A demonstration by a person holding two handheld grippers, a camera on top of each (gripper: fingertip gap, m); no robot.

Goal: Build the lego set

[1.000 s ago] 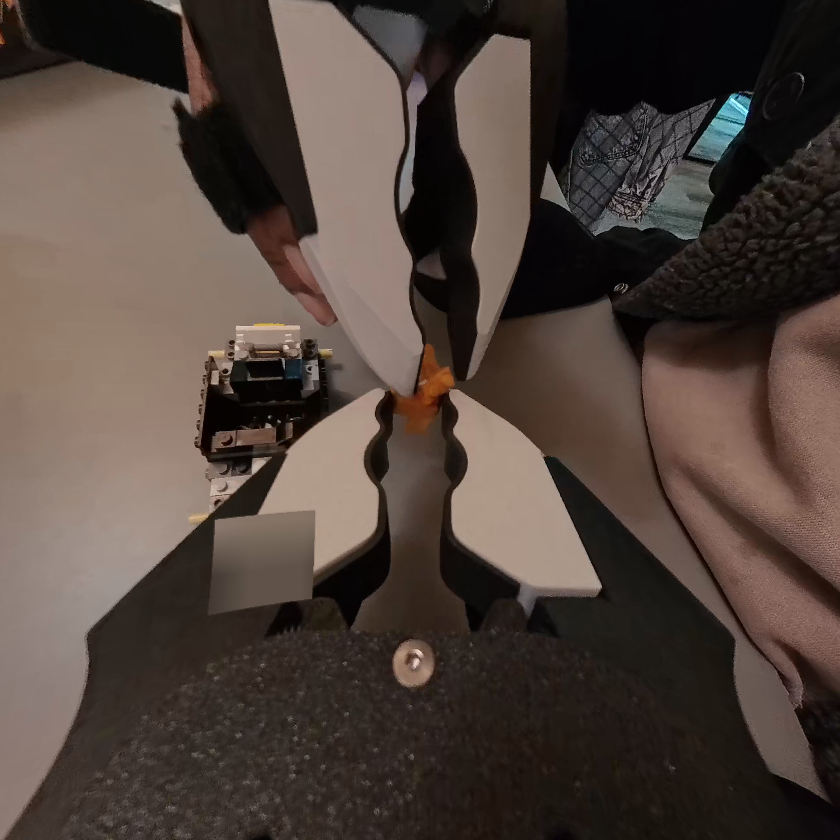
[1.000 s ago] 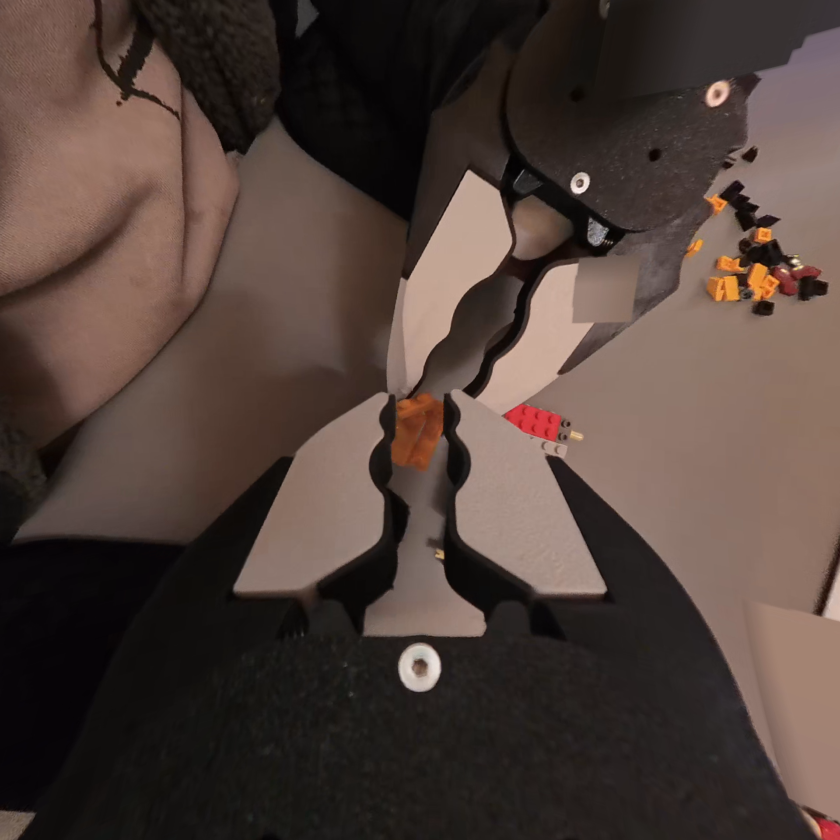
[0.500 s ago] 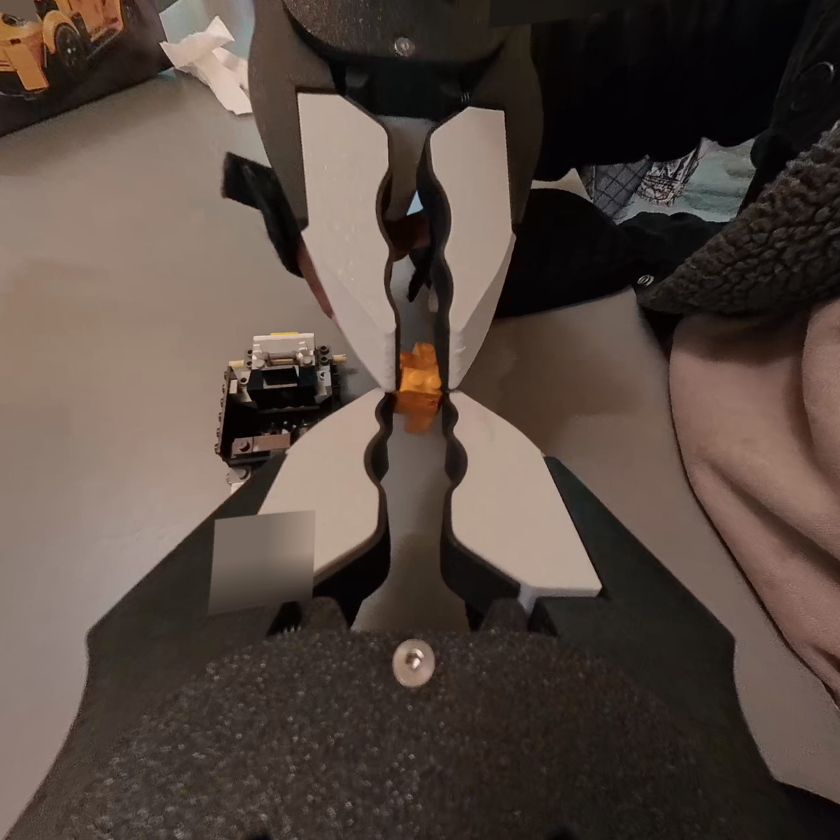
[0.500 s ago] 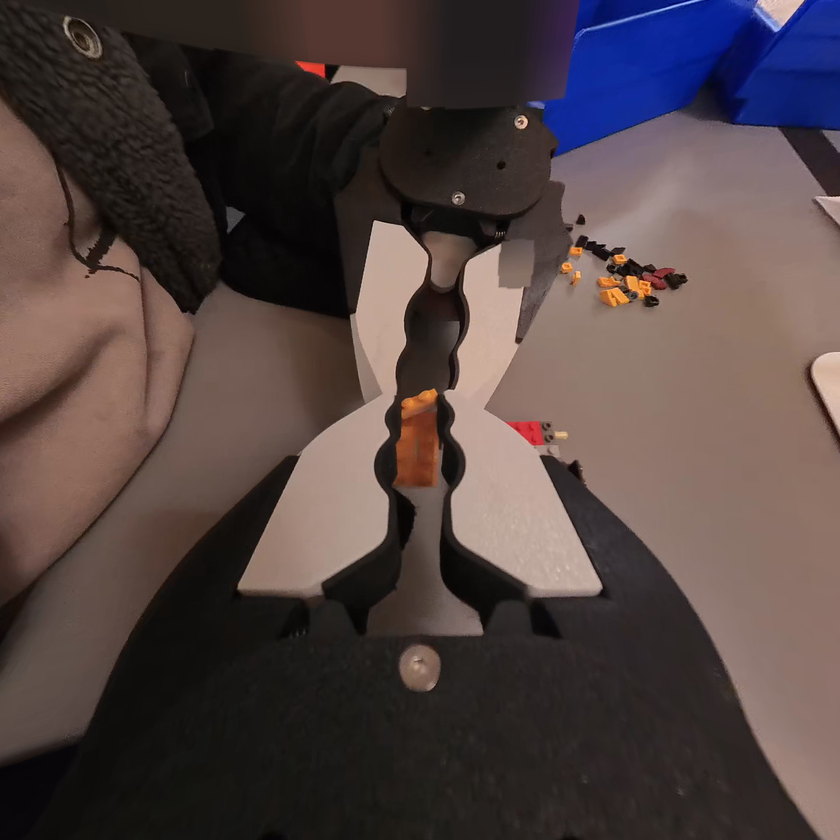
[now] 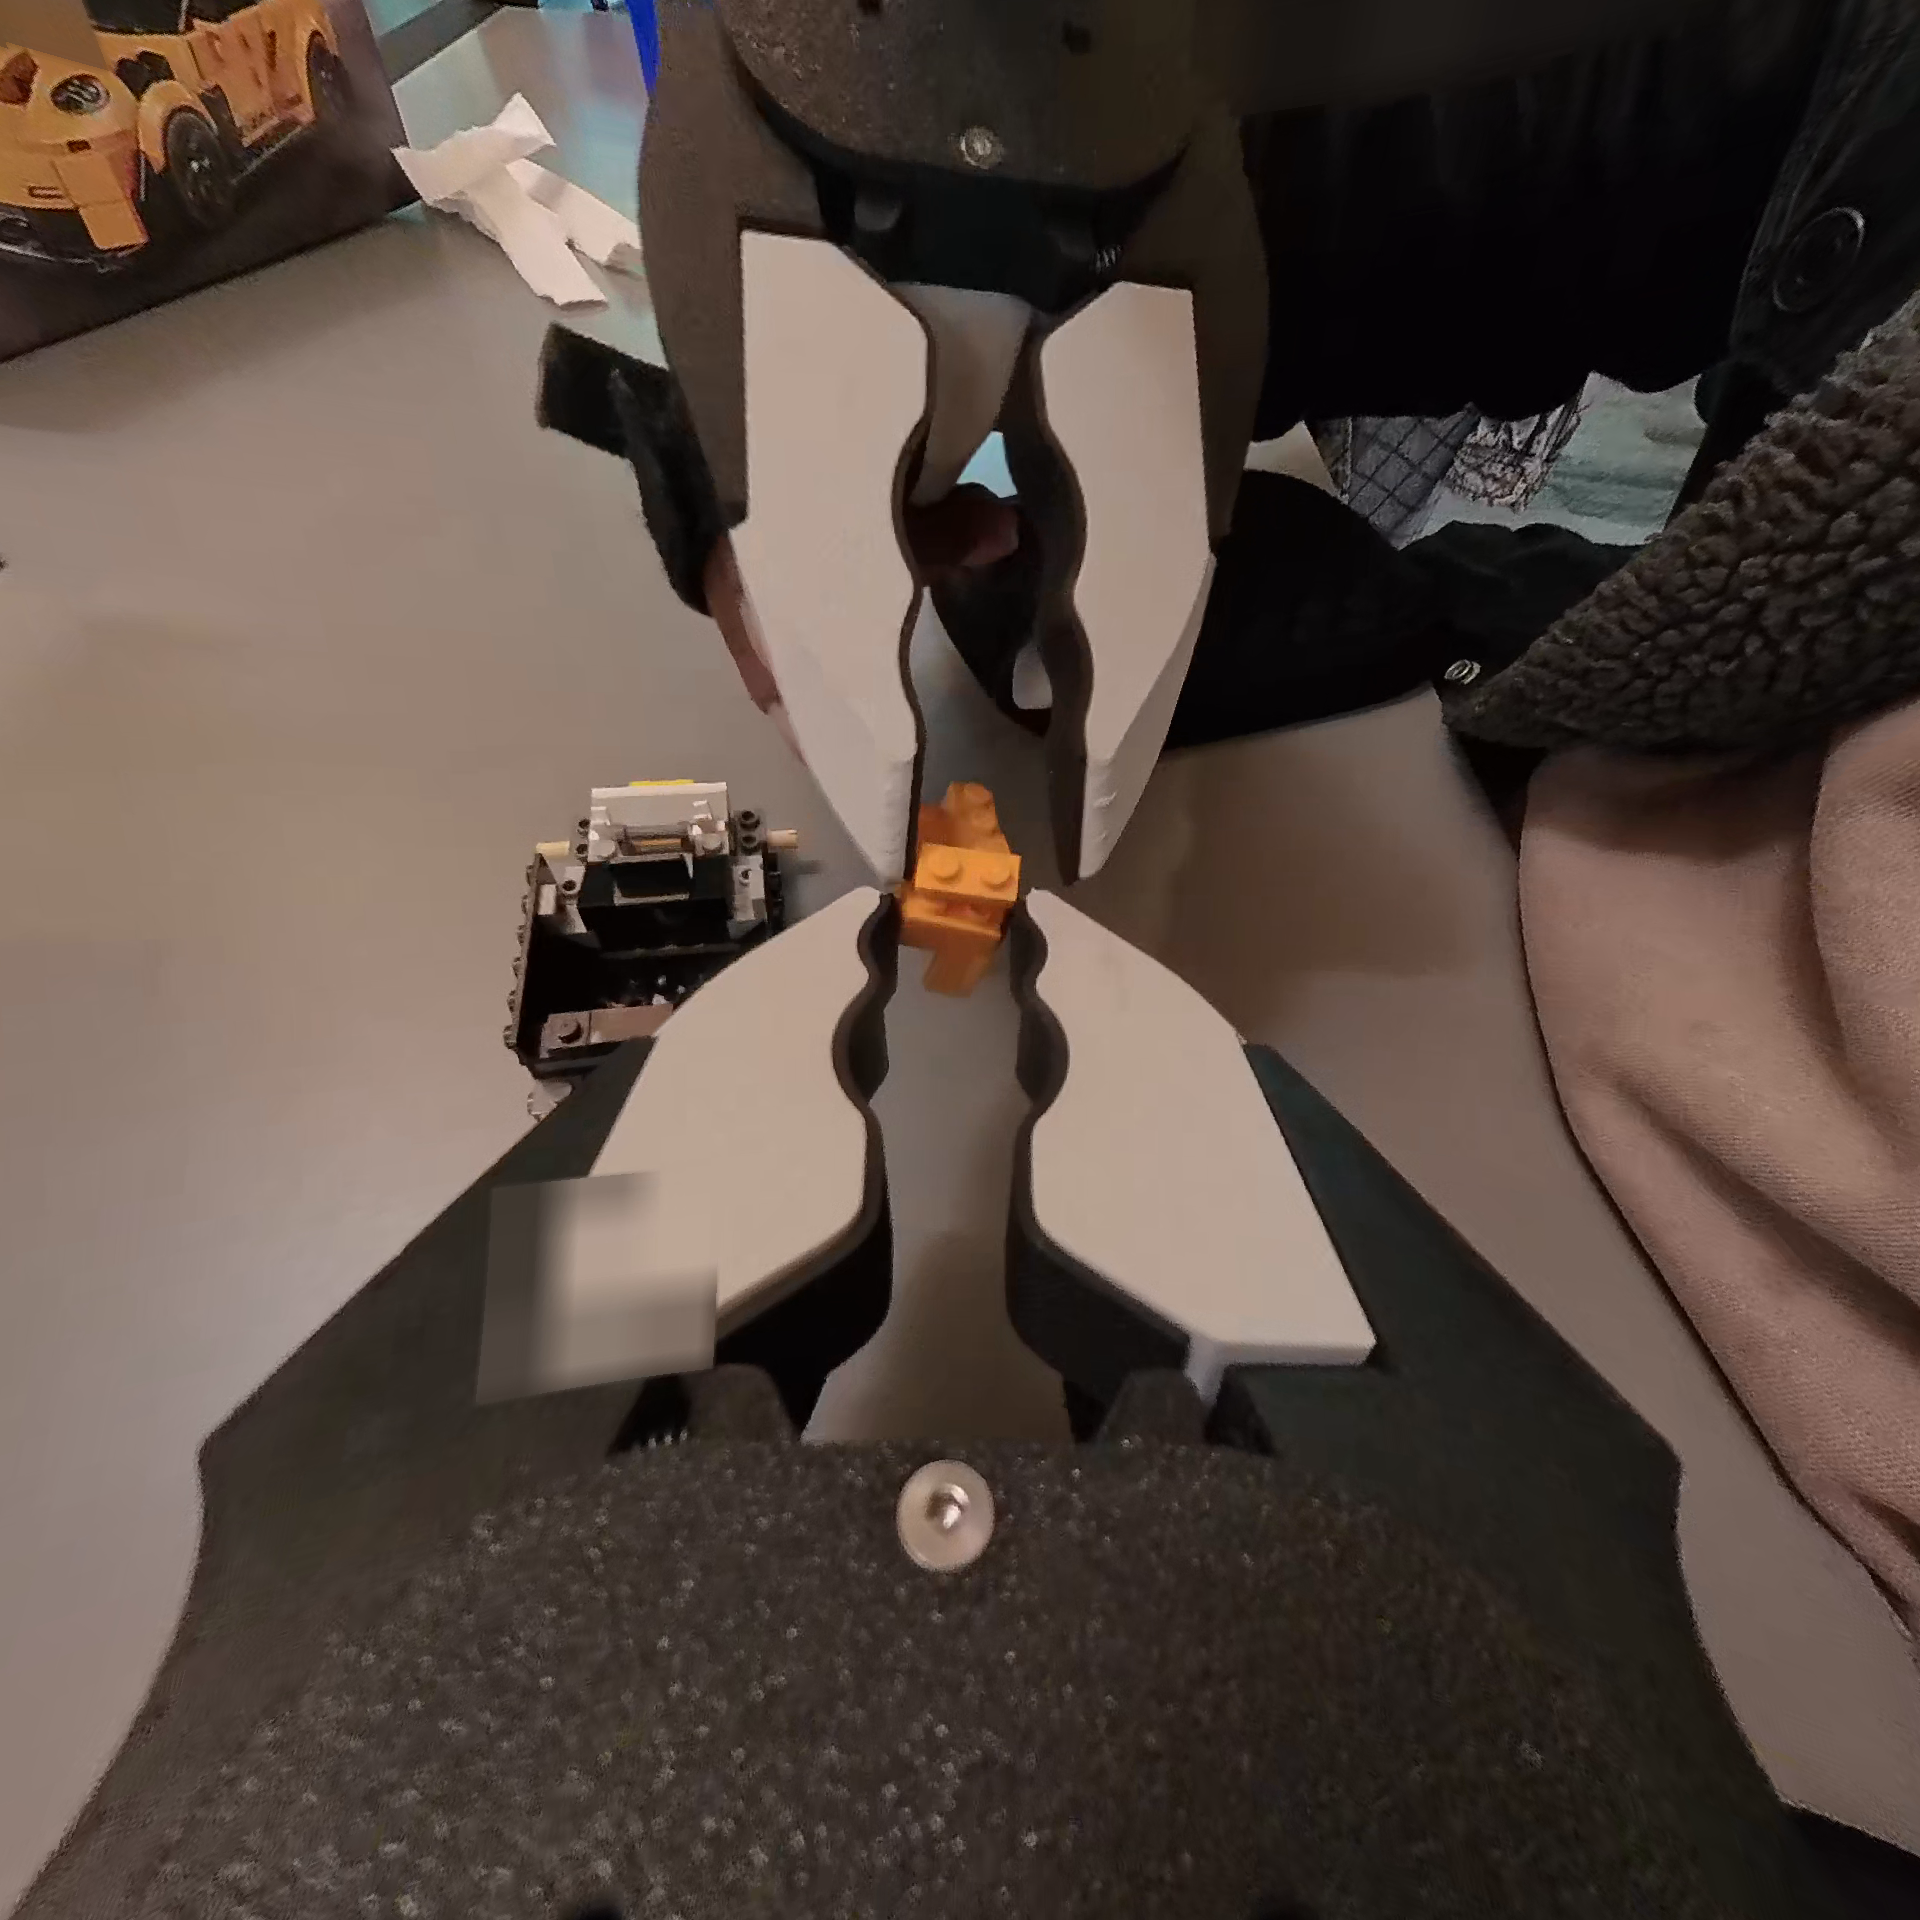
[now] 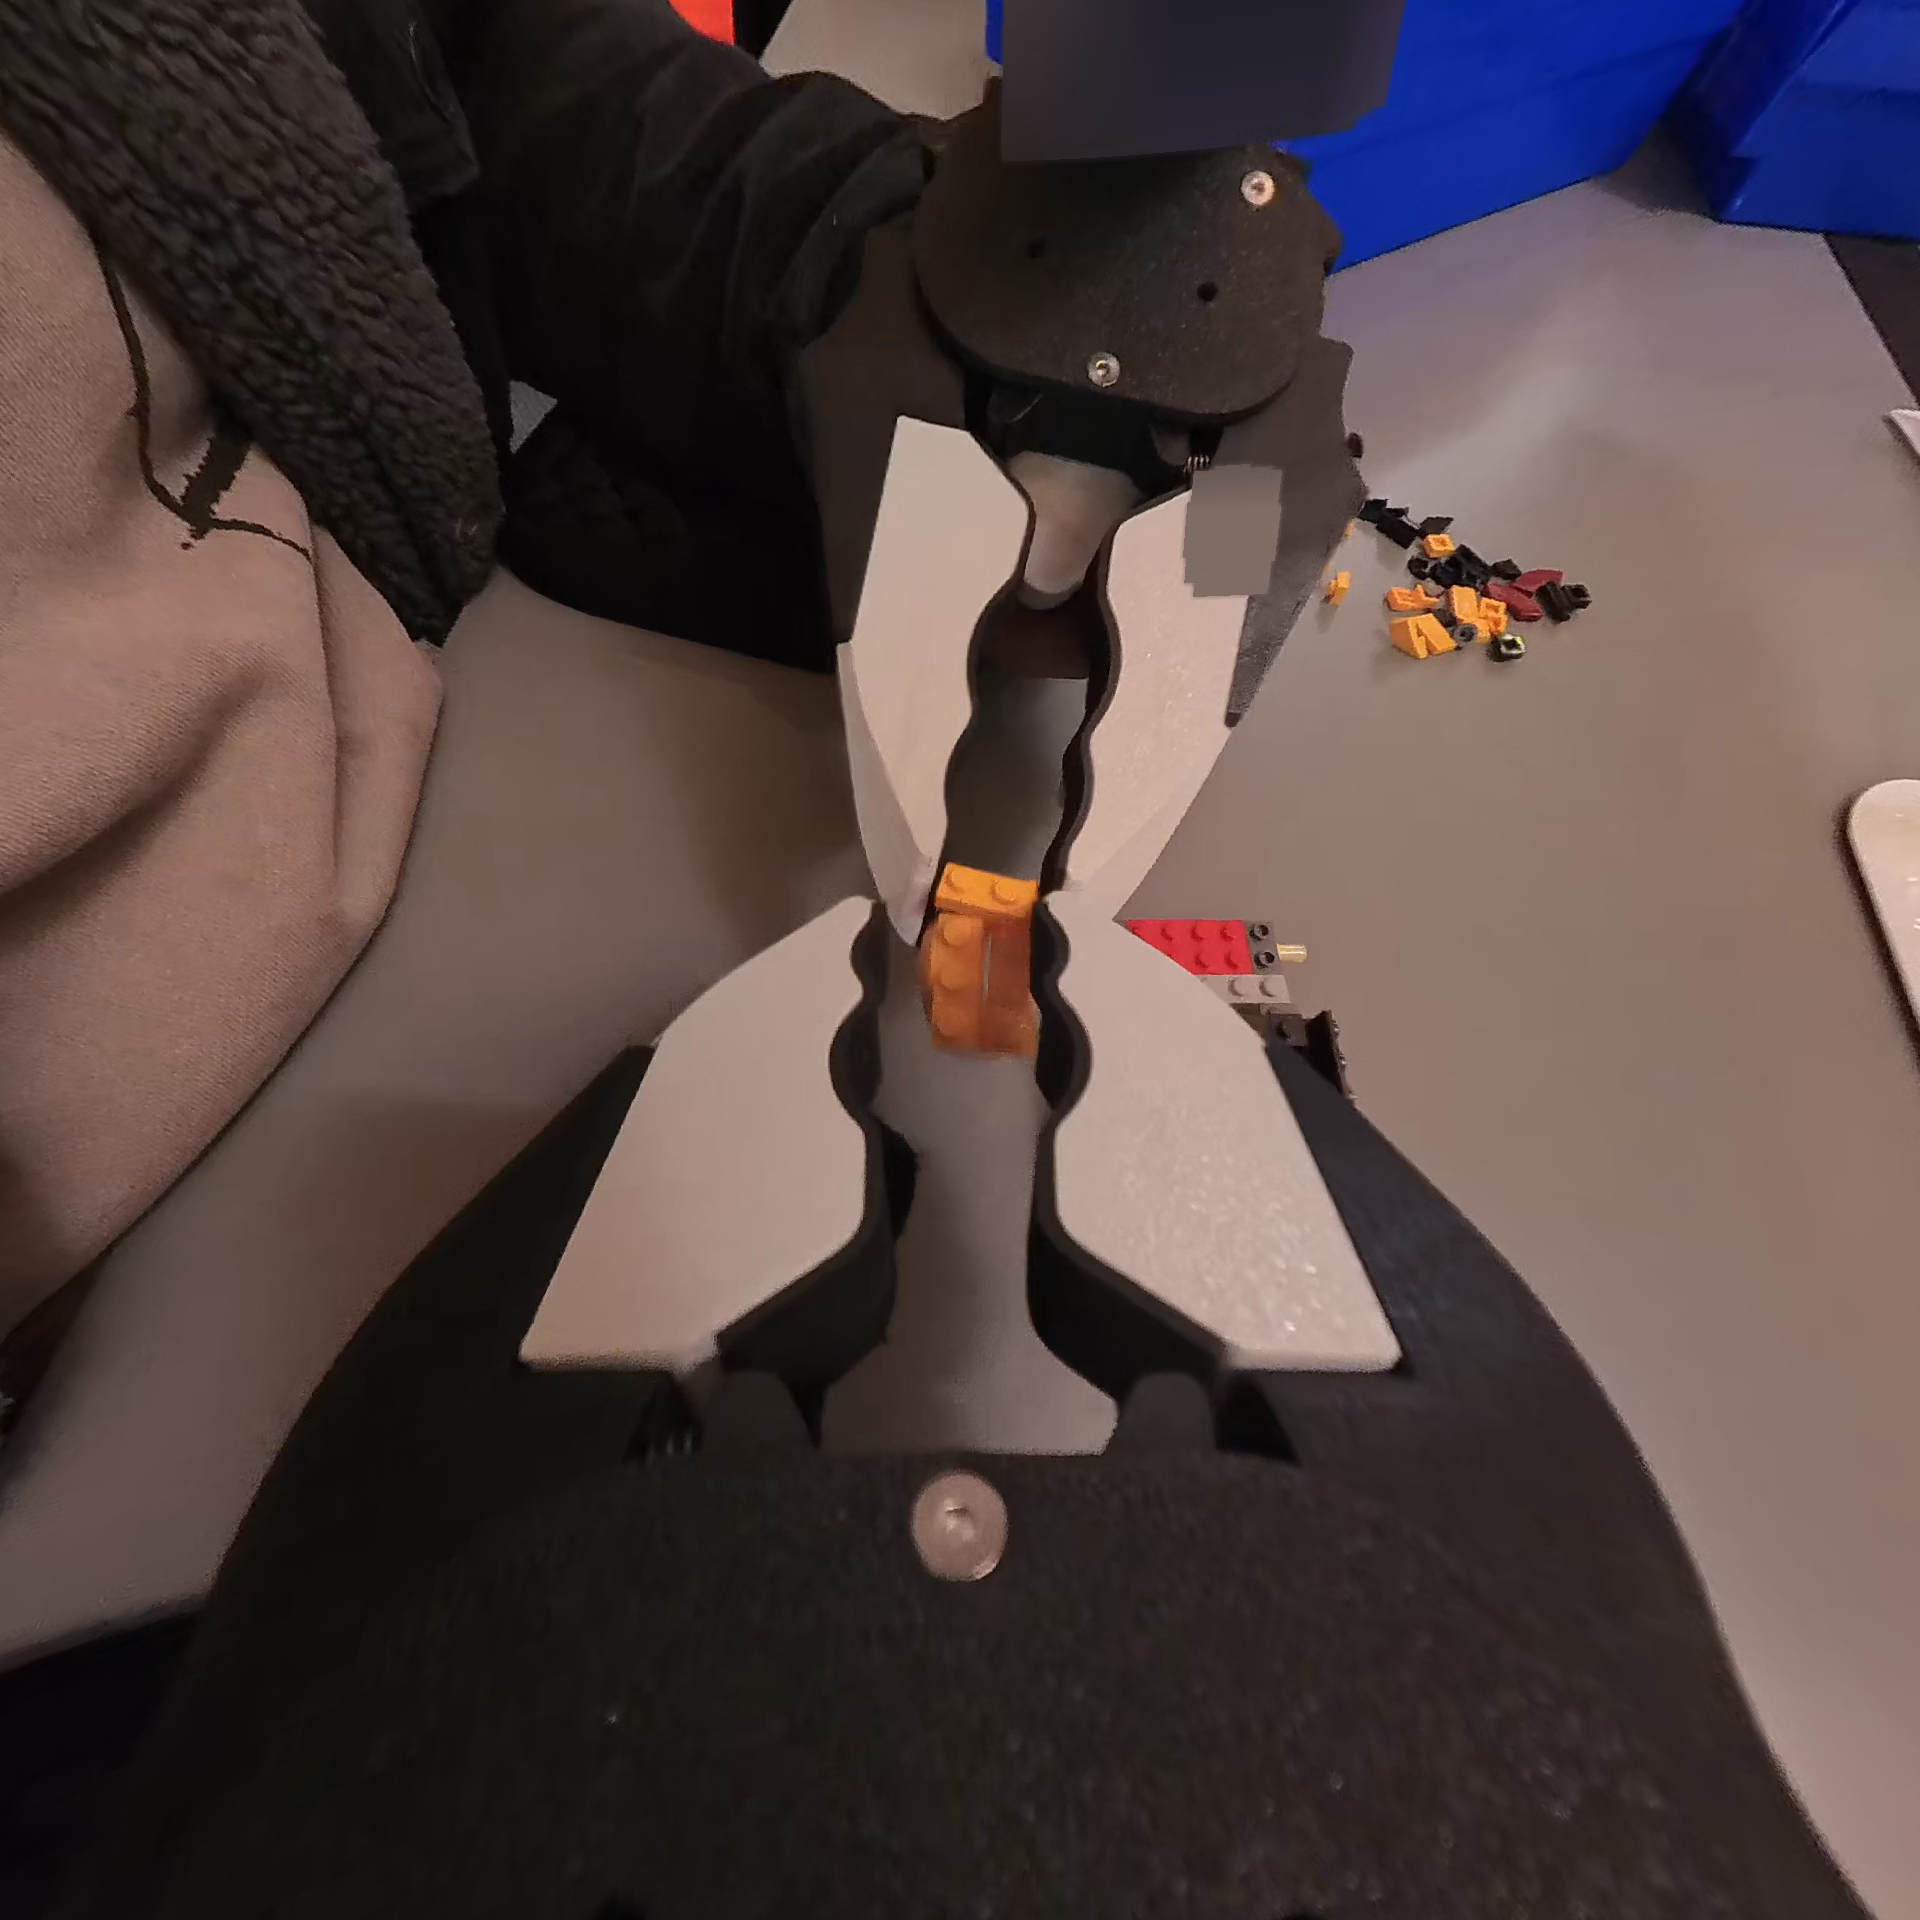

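Note:
An orange lego piece [image 5: 958, 891] made of small joined bricks is held in the air between the two grippers, which meet tip to tip. My left gripper [image 5: 954, 906] is shut on its near end. In the right wrist view the same orange piece [image 6: 982, 987] lies between the fingers of my right gripper [image 6: 961, 920]. Those jaws stand slightly parted, with a gap on the left side of the piece. A black partly built car chassis [image 5: 644, 935] sits on the grey table [image 5: 260, 727] to the left.
A box with a yellow car picture [image 5: 156, 135] and crumpled white paper [image 5: 520, 218] lie at the back left. A red plate assembly [image 6: 1195, 940], several loose small bricks [image 6: 1475, 603] and blue bins [image 6: 1558, 104] are at the right. A person's beige and dark fleece clothing [image 6: 208, 727] borders the table.
The two grippers have lined up tip to tip around the orange piece. My right gripper's jaws have widened a little and my left gripper's jaws have narrowed on it.

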